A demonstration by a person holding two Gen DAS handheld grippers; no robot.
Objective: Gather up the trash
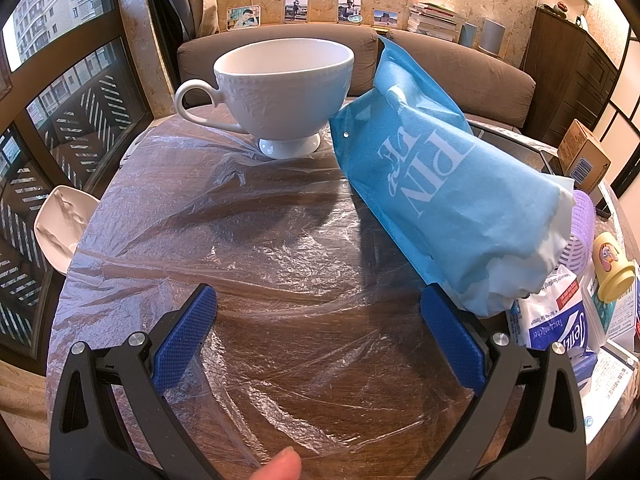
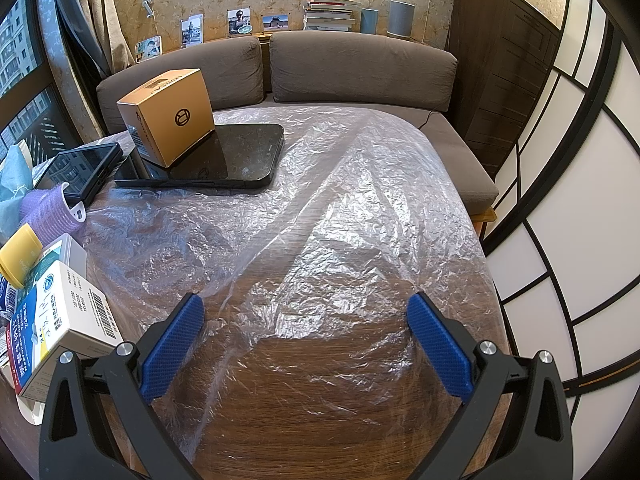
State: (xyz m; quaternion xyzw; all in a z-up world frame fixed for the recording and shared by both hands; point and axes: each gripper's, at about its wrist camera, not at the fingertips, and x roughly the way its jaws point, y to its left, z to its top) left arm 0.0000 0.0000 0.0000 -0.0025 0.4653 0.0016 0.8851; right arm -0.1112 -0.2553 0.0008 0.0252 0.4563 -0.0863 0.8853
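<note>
A: Fingertip (image 1: 282,468) at the bottom edge of the left wrist view, nearest the lens — just beyond it the left claw (image 1: 318,336), blue textured pads spread wide apart, nothing between them.

B: Surface under it?

A: Round dark wooden tabletop (image 1: 320,420) covered by a crinkled clear plastic sheet (image 1: 240,248). The sheet reaches under both claws.

B: Trash candidates?

A: Crumpled light-blue paper bag with white lettering (image 1: 440,184) lies tilted on the tabletop, its lower end just beside the left claw's right-hand pad; contact cannot be told. Behind it on the sheet stands a white embossed footed cup (image 1: 284,92), upright, its handle toward the window.

B: Right side?

A: Right claw (image 2: 306,344) also spread open and empty, over the bare sheet. At the left edge of that view — white printed cardboard box with a barcode (image 2: 68,320), a yellow cylindrical container (image 2: 20,254), a purple hair roller (image 2: 52,208). Farther back, a tan cardboard box (image 2: 168,116) rests on a black glossy tablet (image 2: 224,156), with a smaller black screen device (image 2: 80,170) beside it. Grey-brown sofa (image 2: 352,68) behind the tabletop.
</note>
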